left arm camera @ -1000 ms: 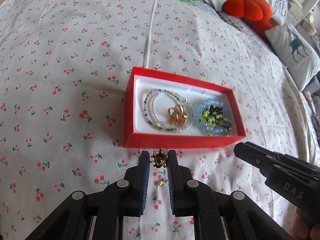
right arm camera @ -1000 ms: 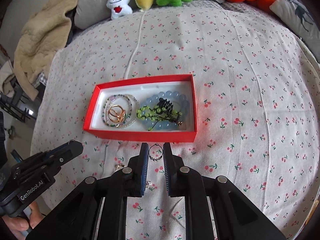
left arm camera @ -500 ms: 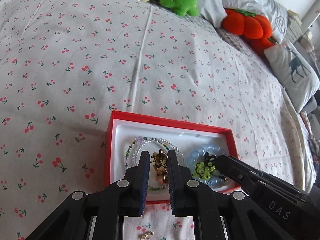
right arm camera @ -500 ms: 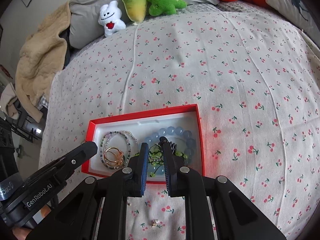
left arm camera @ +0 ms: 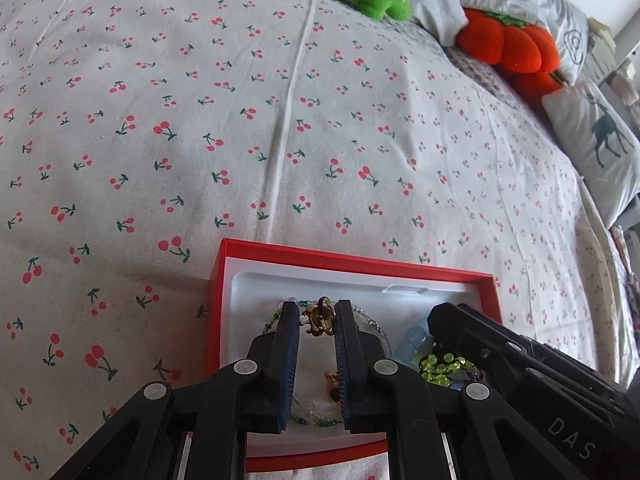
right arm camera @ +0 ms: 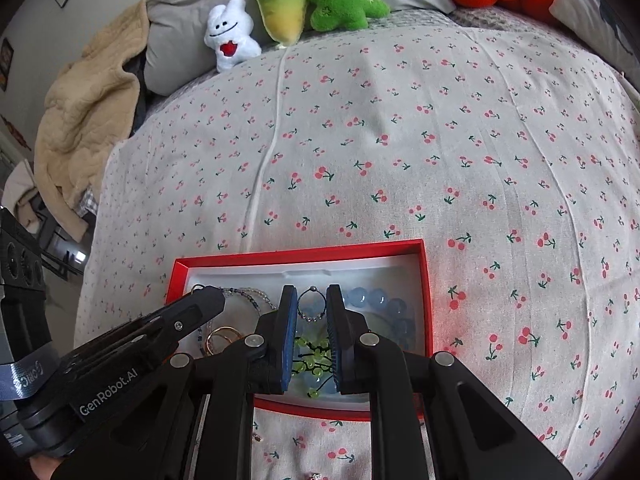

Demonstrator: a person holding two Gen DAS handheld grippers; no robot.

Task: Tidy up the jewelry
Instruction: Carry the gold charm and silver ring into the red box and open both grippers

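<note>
A red box [left arm camera: 352, 256] with a white lining lies on the cherry-print bedspread; it also shows in the right wrist view [right arm camera: 304, 254]. My left gripper [left arm camera: 318, 320] is shut on a gold ring [left arm camera: 320, 318] over the box's left half, above a beaded bracelet [left arm camera: 312, 420]. My right gripper [right arm camera: 312, 308] is shut on a small dark beaded ring [right arm camera: 312, 306] over the right half, above a blue bead bracelet [right arm camera: 380, 304] and green beads [right arm camera: 312, 360]. Gold rings [right arm camera: 222, 338] lie in the left half.
Plush toys [right arm camera: 280, 12] and pillows [left arm camera: 592, 136] line the far edge of the bed. A beige blanket [right arm camera: 88, 104] hangs at the far left. A small loose piece of jewelry [right arm camera: 258, 437] lies on the bedspread just in front of the box.
Both grippers moved forward from in front of the box to over its inside, each still holding its ring.
</note>
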